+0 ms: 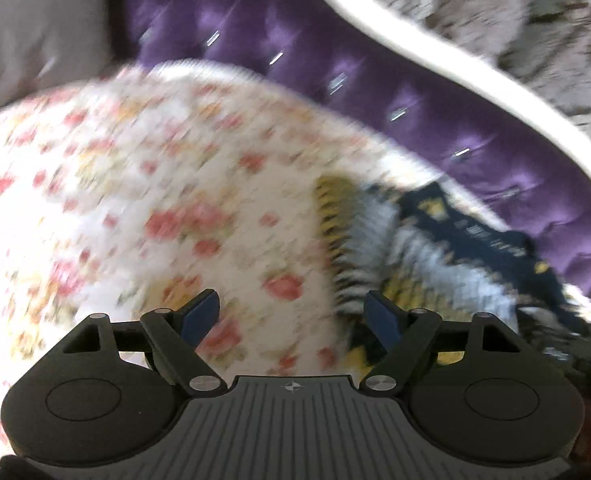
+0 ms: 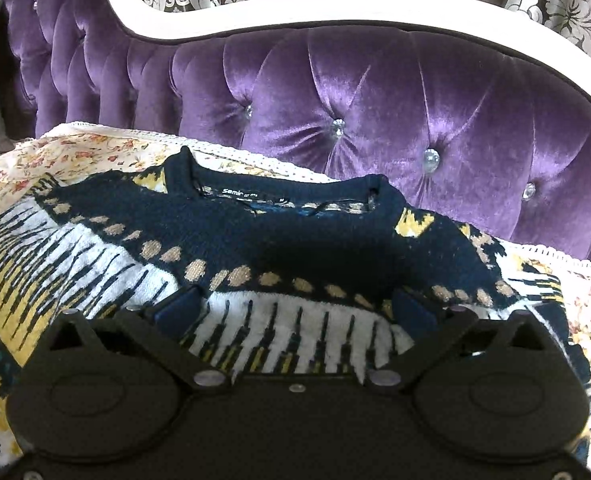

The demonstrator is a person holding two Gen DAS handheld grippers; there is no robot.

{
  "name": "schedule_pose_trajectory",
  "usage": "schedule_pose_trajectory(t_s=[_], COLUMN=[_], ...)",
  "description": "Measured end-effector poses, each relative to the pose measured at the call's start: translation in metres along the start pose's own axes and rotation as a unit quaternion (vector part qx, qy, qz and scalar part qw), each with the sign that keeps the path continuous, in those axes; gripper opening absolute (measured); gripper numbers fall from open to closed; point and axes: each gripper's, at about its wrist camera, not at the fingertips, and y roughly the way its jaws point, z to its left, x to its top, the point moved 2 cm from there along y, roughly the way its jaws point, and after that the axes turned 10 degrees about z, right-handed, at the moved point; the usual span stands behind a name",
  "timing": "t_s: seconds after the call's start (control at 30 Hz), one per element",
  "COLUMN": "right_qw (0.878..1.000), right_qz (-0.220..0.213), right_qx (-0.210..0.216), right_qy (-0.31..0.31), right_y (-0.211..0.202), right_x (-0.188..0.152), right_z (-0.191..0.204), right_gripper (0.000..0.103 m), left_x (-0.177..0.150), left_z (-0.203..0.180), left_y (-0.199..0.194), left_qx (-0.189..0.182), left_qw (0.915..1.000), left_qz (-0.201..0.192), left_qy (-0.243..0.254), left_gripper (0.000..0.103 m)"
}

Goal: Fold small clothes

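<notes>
While the left-wrist view is badly blurred, the left gripper (image 1: 294,310) shows its jaws apart w/ nothing between them, over a flowered cover (image 1: 135,184); the sweater (image 1: 423,240) lies just to its right. The right gripper (image 2: 295,306) has jaws spread wide, hanging over the sweater's white-and-yellow band, no cloth pinched. Sweater lies flat on the cover, collar toward the purple sofa back (image 2: 375,92).

Neck label (image 2: 242,193) inside the collar of the navy patterned sweater (image 2: 255,240): white lettering, starts "Semi", rest too small to make out. A small "M" just right of it. Left wrist view too blurred for any text.
</notes>
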Motion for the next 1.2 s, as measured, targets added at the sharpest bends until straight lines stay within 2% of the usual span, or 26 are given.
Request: schedule_pose_trajectory(t_s=[0.3,0.53,0.7,0.93,1.1,1.2], right_qw=[1.000,1.000,1.000,1.000,0.999,0.998], right_qz=[0.002,0.006,0.007,0.016,-0.011,-0.003], right_qx=[0.003,0.008,0.009,0.012,0.009,0.019], right_qy=[0.004,0.010,0.012,0.014,0.041,0.061], right_y=[0.001,0.002,0.003,0.003,-0.023,-0.043], right_x=[0.000,0.000,0.000,0.003,0.006,-0.001], right_z=[0.000,-0.001,-0.002,-0.002,-0.005,-0.003], right_gripper=[0.102,0.102,0.102,0.102,0.102,0.102], left_x=[-0.005,-0.002,-0.004,-0.008,-0.008,-0.008], left_z=[-0.015,-0.015,-0.016,-0.026,-0.023,-0.025], left_y=[0.005,0.007,0.008,0.014,0.014,0.014], left_qx=[0.054,0.051,0.054,0.083,0.080,0.083], left_qw=[0.9981,0.9980,0.9981,0.9944,0.9944,0.9941], left_qz=[-0.002,0.016,0.013,0.013,0.012,0.012], left_qy=[0.032,0.033,0.026,0.065,0.068,0.068], left_gripper=[0.078,0.079,0.079,0.079,0.079,0.079])
